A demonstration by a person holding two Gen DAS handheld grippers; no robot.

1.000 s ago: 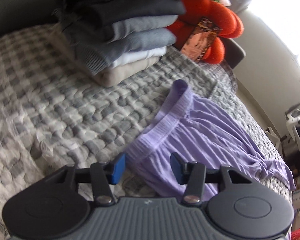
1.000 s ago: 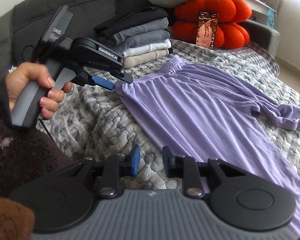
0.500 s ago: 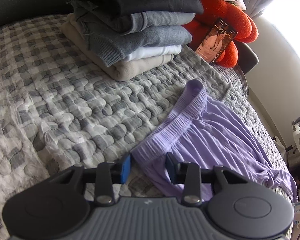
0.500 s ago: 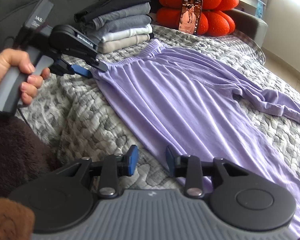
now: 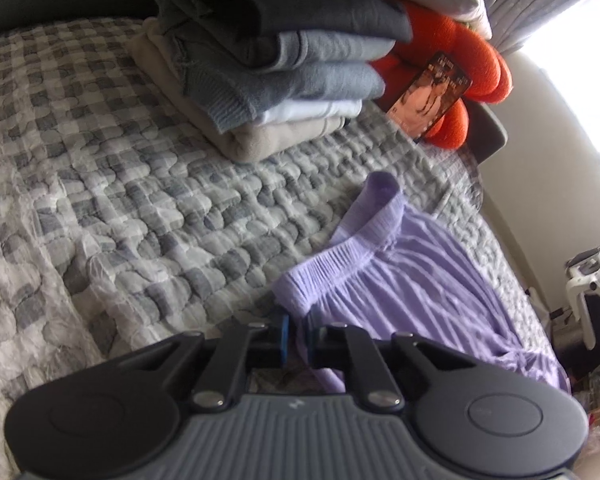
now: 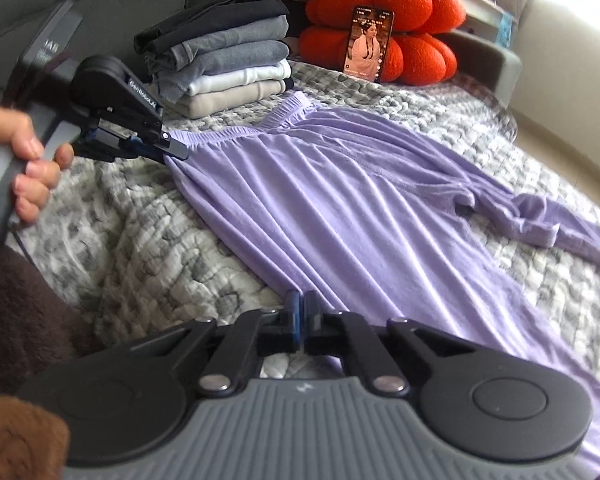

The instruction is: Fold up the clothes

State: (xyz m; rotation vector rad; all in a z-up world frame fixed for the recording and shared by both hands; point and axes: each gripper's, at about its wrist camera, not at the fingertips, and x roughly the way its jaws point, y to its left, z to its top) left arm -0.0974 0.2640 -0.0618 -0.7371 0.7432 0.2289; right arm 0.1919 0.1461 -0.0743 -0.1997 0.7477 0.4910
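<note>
You have the purple trousers [image 6: 340, 200] lying spread on the grey quilted cover [image 6: 140, 248], their long axis running from the elastic waistband [image 6: 236, 134] at the far left down to the legs at the near right. Your left gripper [image 6: 176, 152] is pinched tight on the near corner of that waistband; in the left wrist view its fingers have closed on the purple cloth. Your right gripper [image 6: 302, 320] has its blue pads drawn almost together at the near side edge of the trousers, partway down the leg; it looks as if it bites the cloth edge, but that view does not show plainly whether fabric sits between them.

So both grippers sit on the same near long edge, the left at the waist end and the right further along toward the hems. The body of the garment lies away from you, toward the far side. I judge that a lengthwise fold would carry this edge across to the far edge.

The far leg is bunched and twisted at the right [image 6: 512, 216]. The stack of folded clothes [image 6: 228, 68] stands just beyond the waistband, and the phone [image 6: 366, 44] leans on the orange cushion [image 6: 400, 28] further back.
</note>
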